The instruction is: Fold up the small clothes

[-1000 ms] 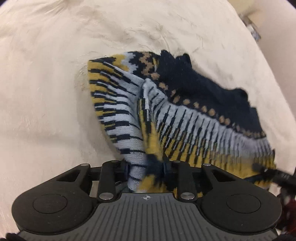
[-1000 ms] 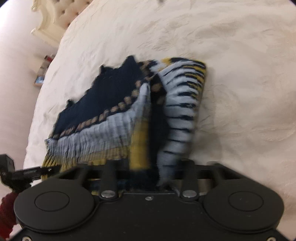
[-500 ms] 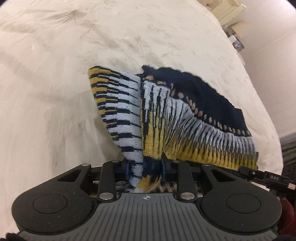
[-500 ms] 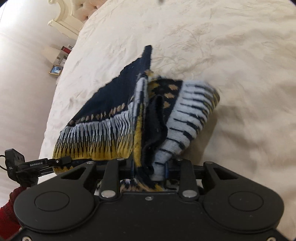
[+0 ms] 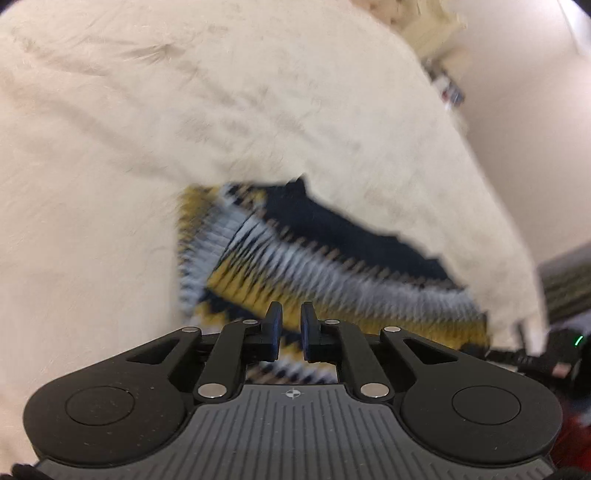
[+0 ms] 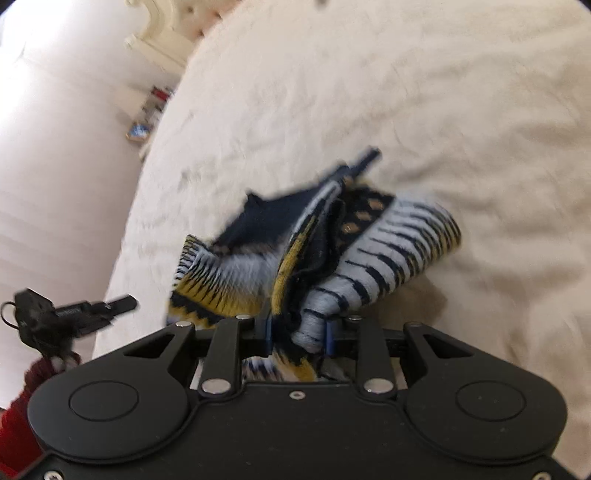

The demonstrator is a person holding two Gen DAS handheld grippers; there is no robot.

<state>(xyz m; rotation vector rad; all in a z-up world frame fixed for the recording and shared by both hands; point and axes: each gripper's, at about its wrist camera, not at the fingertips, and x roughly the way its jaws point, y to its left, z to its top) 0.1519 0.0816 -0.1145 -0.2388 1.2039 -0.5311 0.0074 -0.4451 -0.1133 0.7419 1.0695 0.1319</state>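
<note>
A small knitted sweater [image 5: 332, 266], navy with grey, yellow and black stripes, shows blurred just beyond my left gripper [image 5: 291, 325]. Its jaws stand almost together with nothing between the pads. In the right wrist view the sweater [image 6: 399, 240] is bunched and folded over itself above the cream bedcover [image 6: 443, 110]. My right gripper [image 6: 299, 328] is shut on a thick bundle of its striped hem and sleeve. The left gripper [image 6: 74, 314] appears at the left edge of that view, apart from the cloth.
The bedcover [image 5: 147, 147] fills most of both views. A cream tufted headboard [image 6: 155, 29] and small items on a bedside surface [image 6: 147, 114] lie at the far left. A red sleeve [image 6: 18, 413] shows at the lower left corner.
The left gripper has let go of the sweater's hem and its jaws have come together empty. Both grippers have risen. The right gripper still holds the cloth, now more bunched.
</note>
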